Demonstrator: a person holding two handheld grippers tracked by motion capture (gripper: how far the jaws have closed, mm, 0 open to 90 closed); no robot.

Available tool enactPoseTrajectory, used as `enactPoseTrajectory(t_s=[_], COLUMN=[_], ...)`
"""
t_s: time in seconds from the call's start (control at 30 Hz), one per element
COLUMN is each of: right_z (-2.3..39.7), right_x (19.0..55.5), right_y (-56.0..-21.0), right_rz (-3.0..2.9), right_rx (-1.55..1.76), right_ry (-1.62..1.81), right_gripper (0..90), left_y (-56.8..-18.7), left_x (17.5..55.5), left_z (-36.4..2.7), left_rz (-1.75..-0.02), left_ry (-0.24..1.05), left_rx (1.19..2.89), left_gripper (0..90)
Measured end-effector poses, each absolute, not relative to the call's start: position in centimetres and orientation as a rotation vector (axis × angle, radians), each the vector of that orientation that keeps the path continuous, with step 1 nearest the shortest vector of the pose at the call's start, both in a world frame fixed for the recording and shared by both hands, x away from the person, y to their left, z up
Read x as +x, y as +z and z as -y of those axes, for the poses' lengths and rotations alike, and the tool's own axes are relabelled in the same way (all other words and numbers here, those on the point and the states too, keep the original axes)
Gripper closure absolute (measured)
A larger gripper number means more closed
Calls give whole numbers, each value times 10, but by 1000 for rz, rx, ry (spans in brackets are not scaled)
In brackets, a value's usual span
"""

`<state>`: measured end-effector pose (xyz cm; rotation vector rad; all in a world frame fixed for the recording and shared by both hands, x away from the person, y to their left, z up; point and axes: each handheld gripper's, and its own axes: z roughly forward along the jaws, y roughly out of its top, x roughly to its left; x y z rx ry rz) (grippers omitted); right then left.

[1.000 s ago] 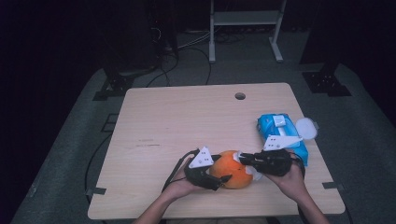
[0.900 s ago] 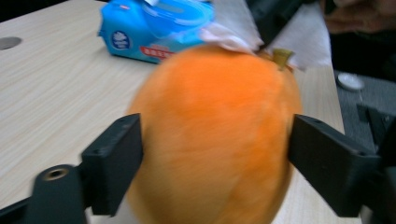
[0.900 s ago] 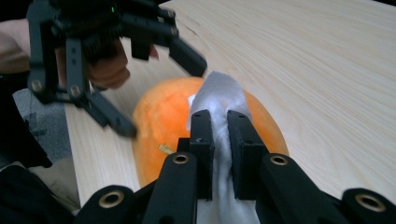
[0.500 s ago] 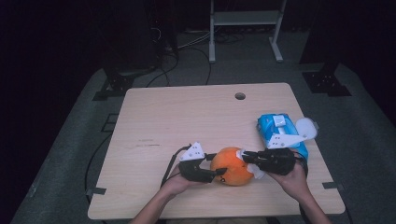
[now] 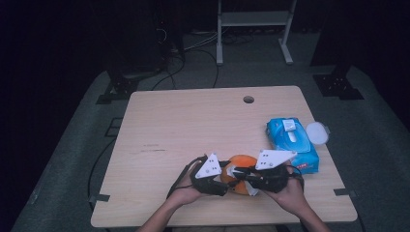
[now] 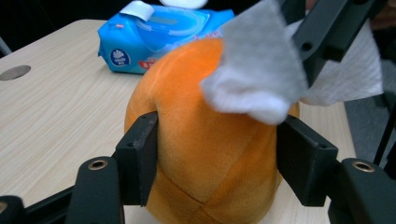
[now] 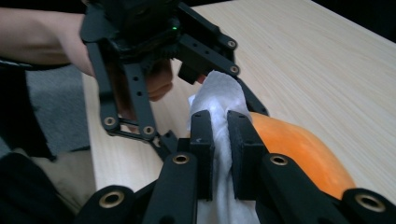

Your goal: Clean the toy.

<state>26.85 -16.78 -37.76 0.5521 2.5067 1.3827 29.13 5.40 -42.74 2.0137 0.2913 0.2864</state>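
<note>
White wipe [image 6: 261,79] hides part of the orange plush ball [image 6: 205,154].

On the surface [image 5: 193,125], near its front edge, the plush ball [image 5: 240,170] sits between the left claw [image 5: 218,182] and the right claw [image 5: 241,175]. A wipe [image 6: 261,79] lies against the ball's top. The wipes pack [image 5: 292,142] lies behind and right of them, near the surface's right edge.
</note>
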Motion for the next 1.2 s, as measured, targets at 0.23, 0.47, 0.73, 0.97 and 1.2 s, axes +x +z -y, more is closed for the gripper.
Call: enactPoseTrajectory(t_s=[0.23,0.47,0.73,0.97,1.2], right_z=[198,166,187,213,199], right_x=[279,266,278,289,283], right_y=[-376,-380,-371,-383,-378], right_rz=[-2446,-2515,-2438,-2454,-2470], right_rx=[690,579,687,813,750], right_ry=[1366,1349,1340,1337,1346], right_gripper=[804,805,804,805,805], left_y=[-431,-426,-430,-439,-436], left_x=[297,287,291,308,300], left_z=[-58,-48,-54,-56,-55], left_rz=[-338,-321,-332,-554,-479], left_ry=[251,312,275,85,153], left_rx=[1975,2005,2010,1964,1971], left_gripper=[343,349,350,125,311])
